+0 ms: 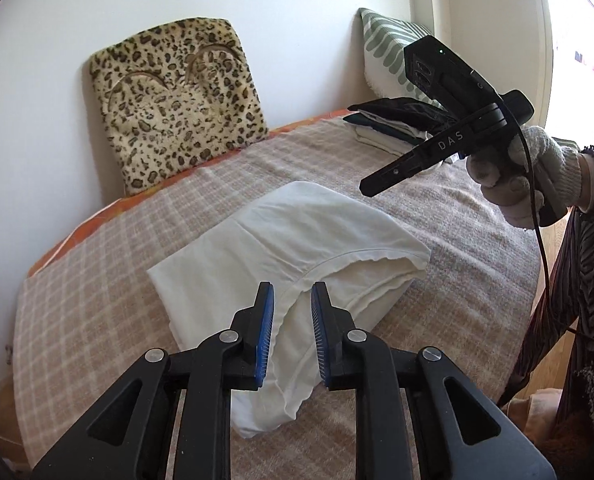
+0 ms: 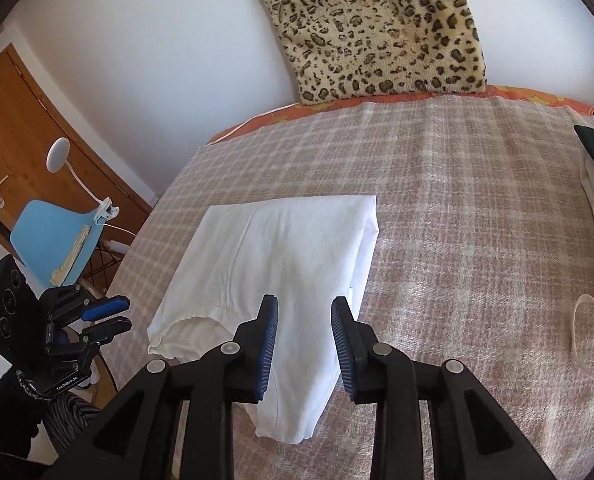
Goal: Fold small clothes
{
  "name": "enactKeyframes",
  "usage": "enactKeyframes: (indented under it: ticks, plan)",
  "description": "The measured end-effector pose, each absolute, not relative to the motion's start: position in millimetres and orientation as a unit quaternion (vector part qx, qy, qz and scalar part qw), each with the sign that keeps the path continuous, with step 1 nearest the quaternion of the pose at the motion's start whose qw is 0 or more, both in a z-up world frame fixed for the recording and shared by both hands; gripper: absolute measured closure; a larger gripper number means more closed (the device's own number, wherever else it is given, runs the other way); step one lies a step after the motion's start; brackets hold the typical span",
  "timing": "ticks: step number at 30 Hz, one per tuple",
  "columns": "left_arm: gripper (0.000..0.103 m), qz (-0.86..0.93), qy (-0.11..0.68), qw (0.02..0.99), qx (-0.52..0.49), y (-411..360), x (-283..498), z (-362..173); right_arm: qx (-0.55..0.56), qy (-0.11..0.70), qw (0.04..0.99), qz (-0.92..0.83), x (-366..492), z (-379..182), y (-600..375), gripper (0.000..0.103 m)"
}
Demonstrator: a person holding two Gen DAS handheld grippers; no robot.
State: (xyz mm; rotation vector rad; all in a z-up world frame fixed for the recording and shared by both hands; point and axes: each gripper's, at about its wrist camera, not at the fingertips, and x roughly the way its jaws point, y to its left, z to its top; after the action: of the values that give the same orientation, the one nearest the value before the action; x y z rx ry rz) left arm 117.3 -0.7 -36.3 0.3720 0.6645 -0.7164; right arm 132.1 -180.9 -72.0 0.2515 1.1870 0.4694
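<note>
A white garment (image 1: 289, 240), folded into a thick oblong, lies in the middle of the beige checked blanket (image 1: 97, 300). My left gripper (image 1: 292, 292) hovers over its near ruffled hem, jaws a narrow gap apart with nothing pinched between the blue pads. In the right wrist view the same garment (image 2: 281, 248) lies under my right gripper (image 2: 305, 308), which stands open above the near end and grips no cloth. A gloved hand (image 1: 513, 176) holds the right gripper (image 1: 377, 184) above the bed's right side. The left gripper (image 2: 125, 316) shows at the left edge, off the bed.
A leopard-print cushion (image 1: 177, 100) leans on the wall behind the bed. A stack of folded dark and white clothes (image 1: 389, 124) and a green-patterned pillow (image 1: 389, 44) sit at the back right. A white strap loop (image 2: 589, 340) lies nearby. A blue chair (image 2: 53, 240) stands left of the bed.
</note>
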Motion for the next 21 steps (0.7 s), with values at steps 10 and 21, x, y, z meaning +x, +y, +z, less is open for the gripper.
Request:
enactKeyframes:
  ticks: [10, 21]
  plan:
    - [0.084, -0.345, 0.363, 0.851, 0.162, -39, 158, -67, 0.181, 0.582, 0.749, 0.258, 104, -112, -200, 0.061]
    - [0.084, -0.328, 0.395, 0.842, 0.167, -42, 167, -92, 0.218, 0.546, 0.750, 0.304, 112, -111, -200, 0.066]
